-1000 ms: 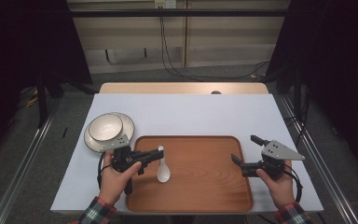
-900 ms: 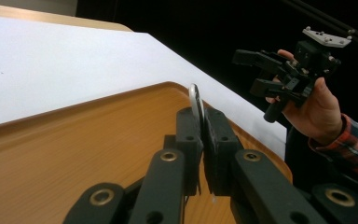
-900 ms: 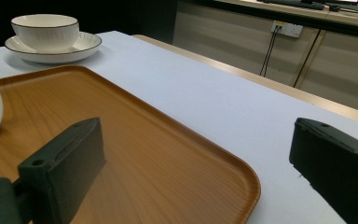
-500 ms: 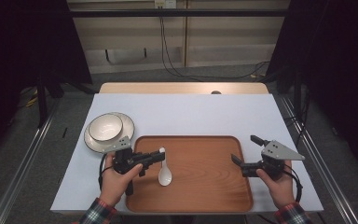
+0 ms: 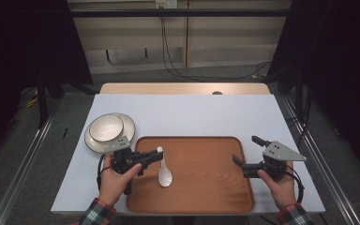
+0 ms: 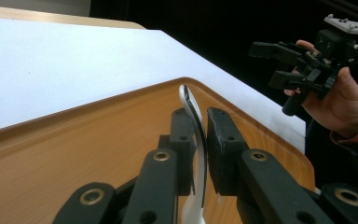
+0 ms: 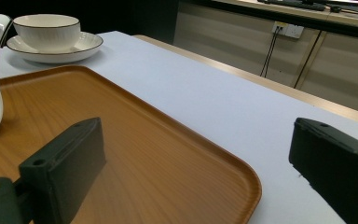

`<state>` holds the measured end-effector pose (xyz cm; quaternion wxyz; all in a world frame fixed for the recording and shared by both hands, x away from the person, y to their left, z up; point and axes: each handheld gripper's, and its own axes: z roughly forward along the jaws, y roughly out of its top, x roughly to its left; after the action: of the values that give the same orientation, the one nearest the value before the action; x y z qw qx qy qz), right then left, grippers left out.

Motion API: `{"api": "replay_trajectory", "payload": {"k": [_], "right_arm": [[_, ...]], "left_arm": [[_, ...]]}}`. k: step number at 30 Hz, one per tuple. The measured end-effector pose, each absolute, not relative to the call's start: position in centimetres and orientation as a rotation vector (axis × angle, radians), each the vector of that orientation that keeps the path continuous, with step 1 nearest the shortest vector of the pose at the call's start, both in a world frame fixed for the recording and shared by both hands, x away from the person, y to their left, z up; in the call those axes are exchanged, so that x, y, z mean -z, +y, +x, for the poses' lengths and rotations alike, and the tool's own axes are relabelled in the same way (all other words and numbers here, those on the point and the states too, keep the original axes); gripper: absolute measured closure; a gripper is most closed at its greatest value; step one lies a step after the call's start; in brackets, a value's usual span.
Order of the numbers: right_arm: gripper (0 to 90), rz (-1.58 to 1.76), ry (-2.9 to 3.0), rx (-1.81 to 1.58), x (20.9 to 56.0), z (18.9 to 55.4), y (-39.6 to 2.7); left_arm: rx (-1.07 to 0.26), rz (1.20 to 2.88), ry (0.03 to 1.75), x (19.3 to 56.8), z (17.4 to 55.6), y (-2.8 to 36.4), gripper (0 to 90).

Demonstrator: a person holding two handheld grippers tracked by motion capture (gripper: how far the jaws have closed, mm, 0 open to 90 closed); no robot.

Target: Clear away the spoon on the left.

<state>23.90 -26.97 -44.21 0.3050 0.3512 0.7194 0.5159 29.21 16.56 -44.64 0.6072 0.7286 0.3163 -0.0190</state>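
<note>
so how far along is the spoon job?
Done: the spoon has its bowl end down on the tray. In hand: the left gripper has just been easing open with the handle between its fingers. Left: let go fully. The right gripper waits open. The bowl sits on its plate.

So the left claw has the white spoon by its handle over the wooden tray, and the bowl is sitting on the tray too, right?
Not quite. The bowl sits on a plate on the white table, beside the wooden tray, as the high view shows. The left claw does have the white spoon by its handle.
</note>
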Motion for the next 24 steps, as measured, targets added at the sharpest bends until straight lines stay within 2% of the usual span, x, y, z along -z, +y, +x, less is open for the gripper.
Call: {"api": "replay_trajectory", "payload": {"k": [24], "right_arm": [[3.4,0.932,1.900,-1.364,44.2,23.9,-26.9]], "left_arm": [[-0.021,1.730,0.760,45.8,30.1,17.0,74.8]]}}
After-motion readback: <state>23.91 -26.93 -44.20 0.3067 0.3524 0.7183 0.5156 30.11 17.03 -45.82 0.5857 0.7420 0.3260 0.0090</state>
